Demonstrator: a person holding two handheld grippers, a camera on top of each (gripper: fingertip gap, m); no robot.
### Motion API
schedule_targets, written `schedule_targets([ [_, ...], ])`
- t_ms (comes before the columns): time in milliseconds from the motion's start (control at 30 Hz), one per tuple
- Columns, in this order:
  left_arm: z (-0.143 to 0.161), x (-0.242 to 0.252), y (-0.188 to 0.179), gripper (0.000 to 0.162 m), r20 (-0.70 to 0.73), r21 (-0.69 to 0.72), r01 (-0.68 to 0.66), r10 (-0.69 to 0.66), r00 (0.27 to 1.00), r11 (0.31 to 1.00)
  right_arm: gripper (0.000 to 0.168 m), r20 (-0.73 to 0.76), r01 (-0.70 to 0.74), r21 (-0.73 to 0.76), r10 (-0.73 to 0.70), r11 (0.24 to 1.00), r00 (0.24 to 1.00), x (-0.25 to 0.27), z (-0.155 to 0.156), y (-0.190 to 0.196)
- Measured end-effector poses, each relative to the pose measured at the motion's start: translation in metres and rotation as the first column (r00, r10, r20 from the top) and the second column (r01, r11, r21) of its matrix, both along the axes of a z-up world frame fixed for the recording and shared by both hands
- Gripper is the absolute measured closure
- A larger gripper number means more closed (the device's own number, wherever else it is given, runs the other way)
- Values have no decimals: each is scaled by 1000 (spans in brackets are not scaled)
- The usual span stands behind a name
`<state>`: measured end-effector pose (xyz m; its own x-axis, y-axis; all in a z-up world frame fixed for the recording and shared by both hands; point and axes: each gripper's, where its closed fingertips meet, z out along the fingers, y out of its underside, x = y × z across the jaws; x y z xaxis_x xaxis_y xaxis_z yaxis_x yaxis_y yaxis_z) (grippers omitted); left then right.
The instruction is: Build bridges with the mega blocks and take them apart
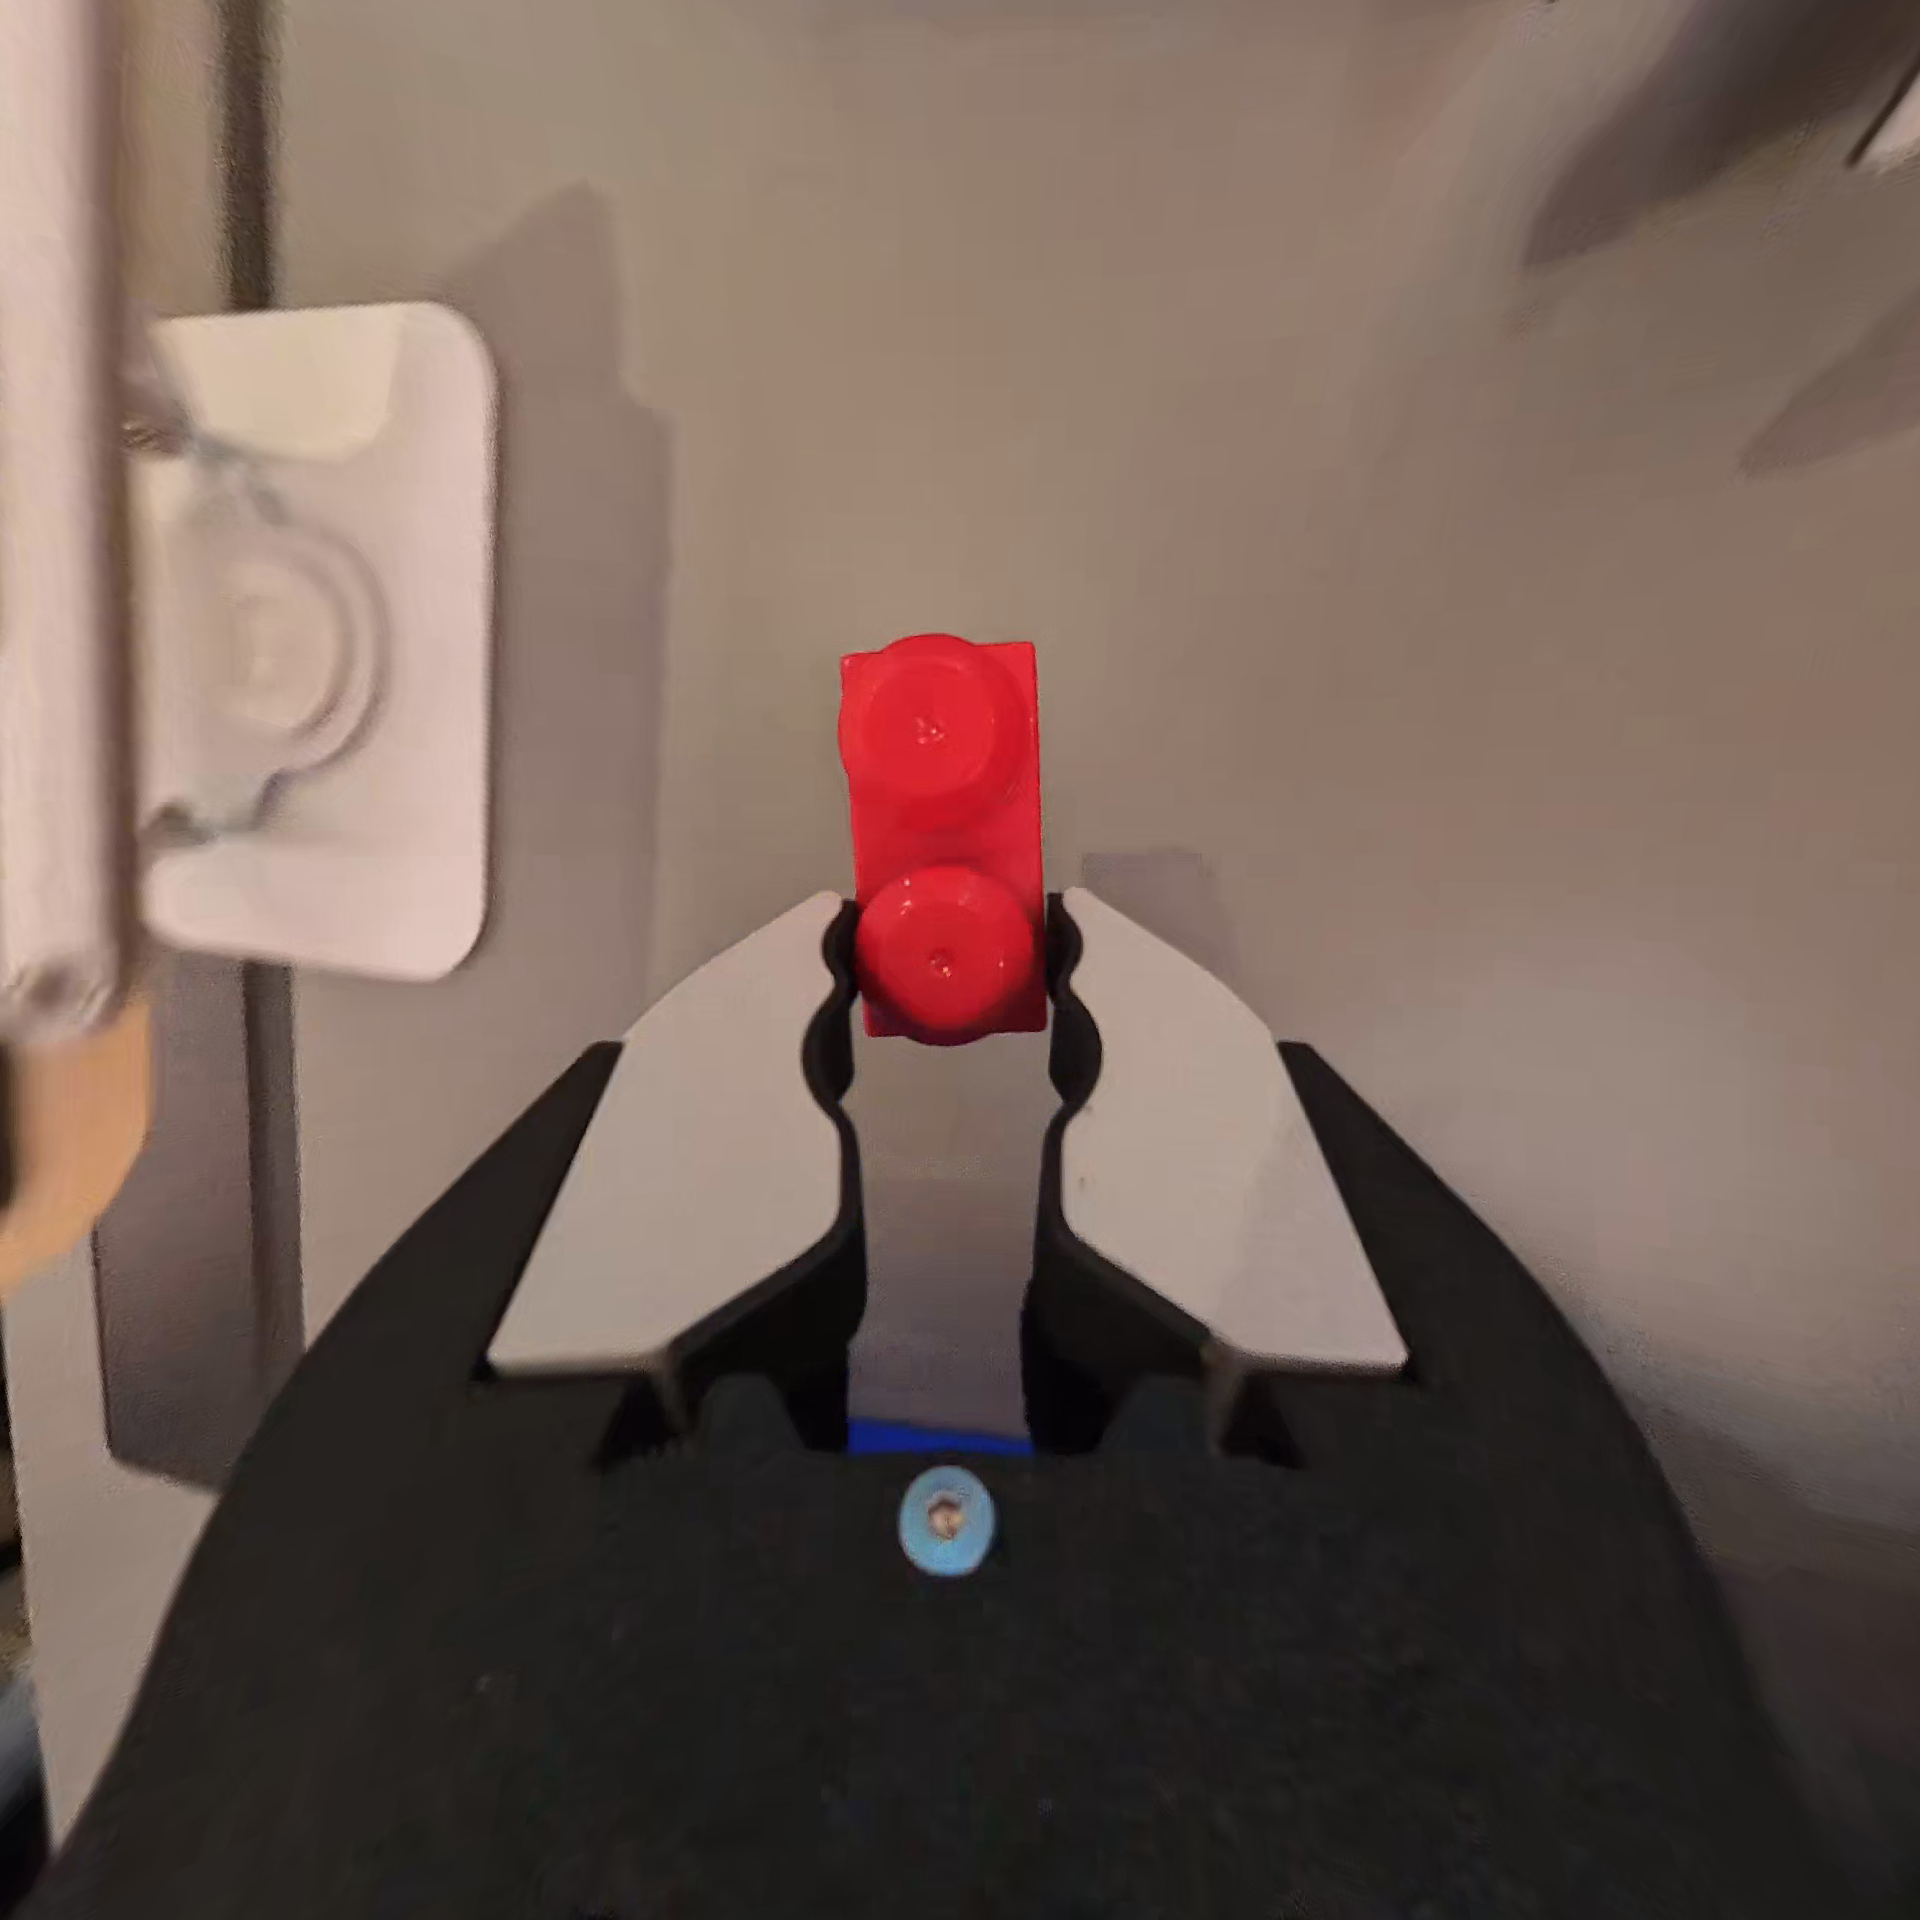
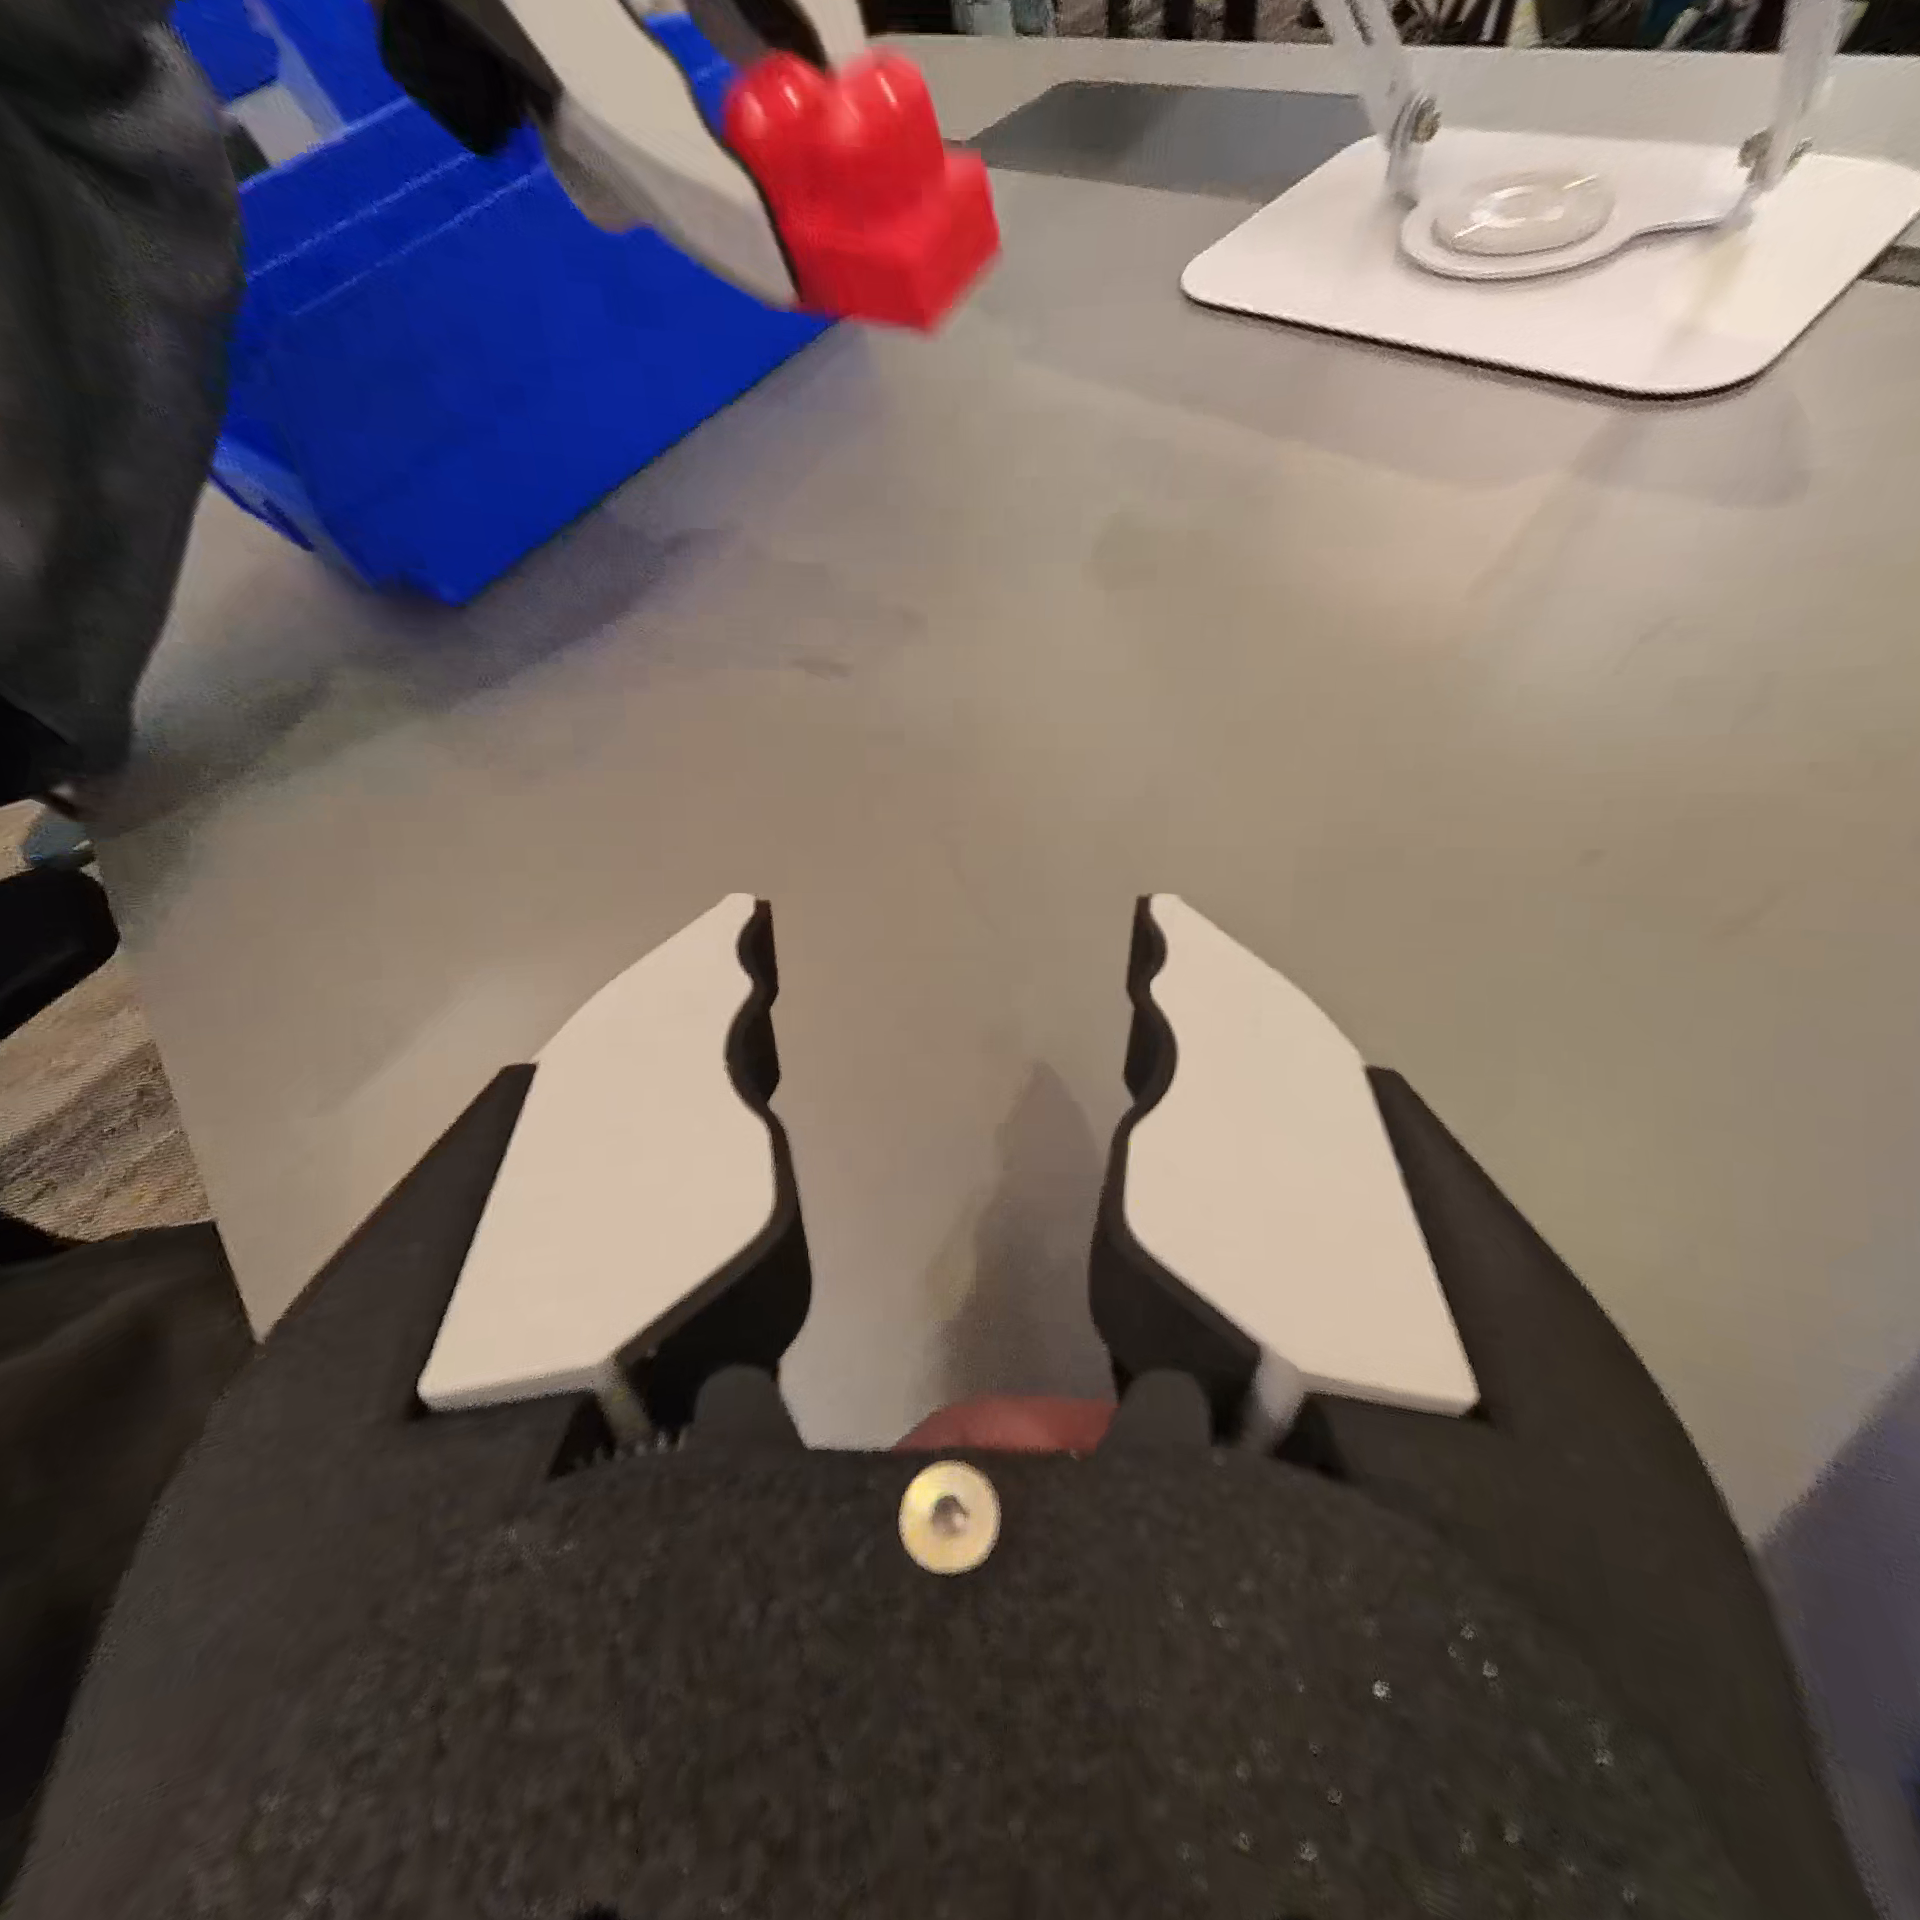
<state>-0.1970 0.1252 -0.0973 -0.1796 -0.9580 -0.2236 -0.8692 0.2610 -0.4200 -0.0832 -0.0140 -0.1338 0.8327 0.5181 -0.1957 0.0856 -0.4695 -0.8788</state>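
Block: one red two-stud block [image 1: 943, 842] in our count, the only loose block we can see; we hold it above the grey table [image 2: 1195, 675], clear of the surface.
Left gripper: our left gripper [image 1: 948, 961] is clamped on the lower end of the red block, both pads touching its sides, studs facing the camera.
Same from the far view: the left gripper [image 2: 769, 197] carries the block [image 2: 862, 197] just beside the blue bin [image 2: 447, 416], over the table.
Right gripper: our right gripper [image 2: 951, 966] has its fingers spread apart with nothing between them; it hangs over bare table, well apart from the blue bin.
Bin: one blue bin, at the table's left side; its contents are hidden from us.
Stand: one white stand base [image 2: 1558, 270], across the table from the blue bin; we see it also in the left view [image 1: 312, 644], blurred.
Step in hand: we judge this the carry of a block out from the blue bin toward the building area; no bridge stands on the table yet.
Next move: we judge it calls for lowering the block studs-up onto bare table near the right gripper, then releasing it.
Count: blocks one, grippers two, bins one, stands one.
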Motion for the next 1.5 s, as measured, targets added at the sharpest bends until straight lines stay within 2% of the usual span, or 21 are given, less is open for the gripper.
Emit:
schedule_targets([
  [133, -38, 55, 1, 129, -84, -35, 100, -103, 991, 994, 111, 35, 21, 22, -22, 1000, 999, 5, -7, -2],
  [300, -60, 89, 13, 133, -148, -22, 147, -149, 978, 989, 111, 20, 18, 4, -18, 1000, 1000, 6, -13, -5],
  [400, -60, 99, 13, 133, -127, -73, 146, -154, 980, 987, 112, 22, 19, 0, -19, 1000, 1000, 8, -13, -6],
  [633, -60, 103, 17, 133, -119, -93, 133, -144, 982, 987, 113, 55, -17, -6, 17, 1000, 998, 2, -17, -6],
  [667, -60, 102, 17, 131, -125, -97, 123, -134, 983, 988, 113, 52, -20, -4, 20, 1000, 998, 1, -16, -6],
  [733, -59, 98, 19, 109, -144, -86, 94, -105, 984, 992, 113, 47, -29, -11, 29, 1000, 998, 0, -17, -6],
  [800, -48, 93, 18, 107, -120, -75, 69, -78, 990, 995, 113, 35, -33, -14, 33, 999, 999, 0, -16, -6],
  [867, -25, 83, 16, 103, -58, -67, 33, -37, 998, 997, 113, 21, -36, -15, 36, 999, 999, 0, -15, -6],
  [1000, 46, 29, 10, 104, 142, -48, -137, 143, 979, 989, 113, 11, -43, -12, 43, 999, 999, 1, -14, -7],
  [1067, 75, -23, 10, 99, 226, -40, -280, 282, 932, 959, 113, 16, -49, -9, 49, 999, 999, 0, -14, -7],
  [1133, 89, -85, 8, 96, 282, -61, -433, 432, 857, 899, 113, 23, -54, -12, 54, 998, 998, -1, -15, -7],
  [1200, 87, -148, 5, 97, 295, -101, -577, 578, 761, 811, 113, 26, -59, -15, 60, 998, 998, -2, -16, -8],
  [1300, 60, -223, -5, 96, 261, -138, -735, 741, 619, 663, 113, 27, -71, -14, 71, 997, 997, -4, -15, -7],
  [1367, 37, -249, -15, 97, 236, -120, -766, 767, 596, 632, 114, 31, -74, -16, 75, 997, 997, -5, -16, -6],
  [1500, 3, -271, -8, 99, 144, -8, -783, 775, 615, 622, 115, 38, -85, -22, 86, 996, 996, -9, -17, -4],
])
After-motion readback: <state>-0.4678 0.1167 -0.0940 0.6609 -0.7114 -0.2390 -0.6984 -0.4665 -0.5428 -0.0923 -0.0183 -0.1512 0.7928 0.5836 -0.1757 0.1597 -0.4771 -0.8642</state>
